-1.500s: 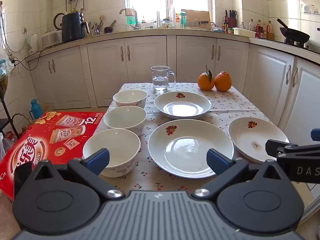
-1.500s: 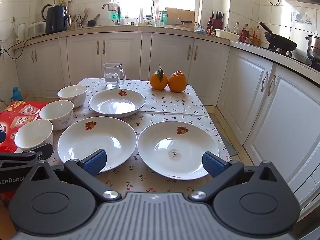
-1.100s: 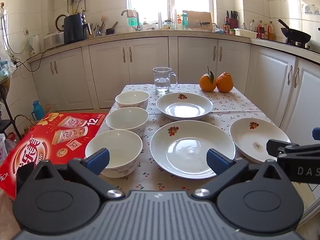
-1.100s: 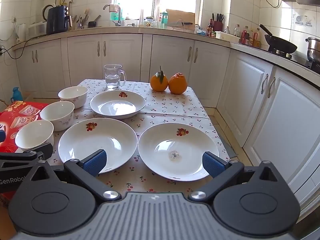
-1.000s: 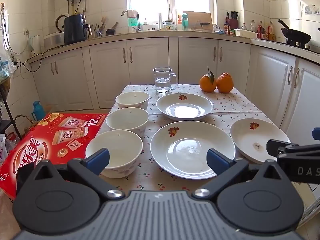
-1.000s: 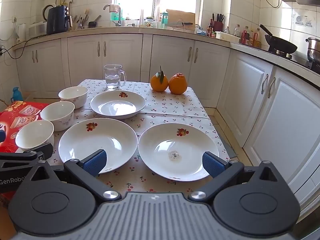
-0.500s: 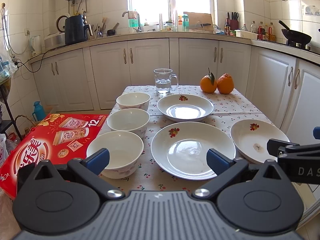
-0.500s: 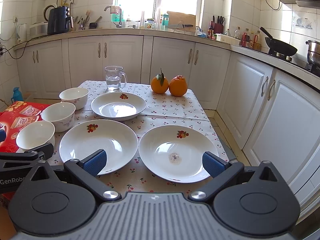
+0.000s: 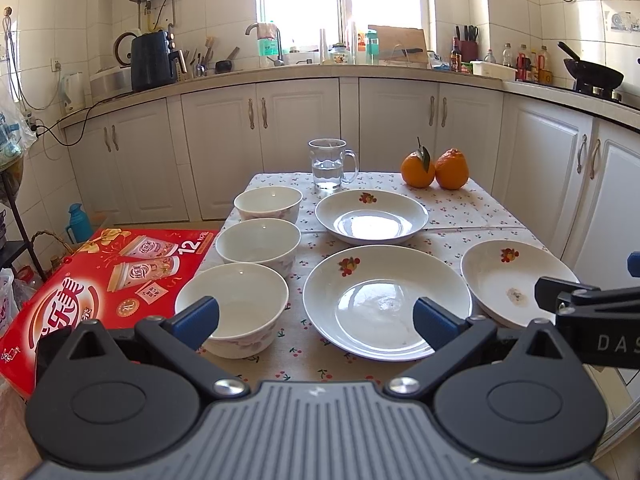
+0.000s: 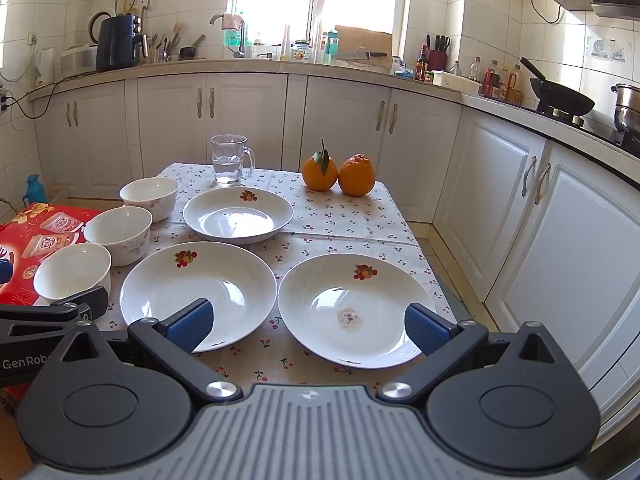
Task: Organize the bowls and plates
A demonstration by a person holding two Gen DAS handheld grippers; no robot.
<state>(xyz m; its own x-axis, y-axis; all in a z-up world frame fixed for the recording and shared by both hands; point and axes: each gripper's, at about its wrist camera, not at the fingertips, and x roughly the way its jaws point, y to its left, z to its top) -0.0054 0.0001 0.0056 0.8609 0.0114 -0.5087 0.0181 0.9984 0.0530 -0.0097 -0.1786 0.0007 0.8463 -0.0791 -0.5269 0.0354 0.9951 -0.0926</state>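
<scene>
left gripper [image 9: 316, 316]: jaws apart, empty, at near table edge
right gripper [image 10: 310, 322]: jaws apart, empty
table [image 10: 340, 216]: cherry-print cloth
plates [image 10: 198, 280]: three, centre and right of table
bowls [image 9: 232, 306]: three, left edge row
glass mug [image 9: 330, 164], oranges [image 9: 434, 168]: far end
room: white cabinets [image 9: 296, 140] behind table, window above

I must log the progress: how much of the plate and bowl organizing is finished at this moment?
Nothing looks done: three bowls and three plates lie separately, unstacked. Nothing is in hand: left gripper and right gripper hover open. All stacking remains.
</scene>
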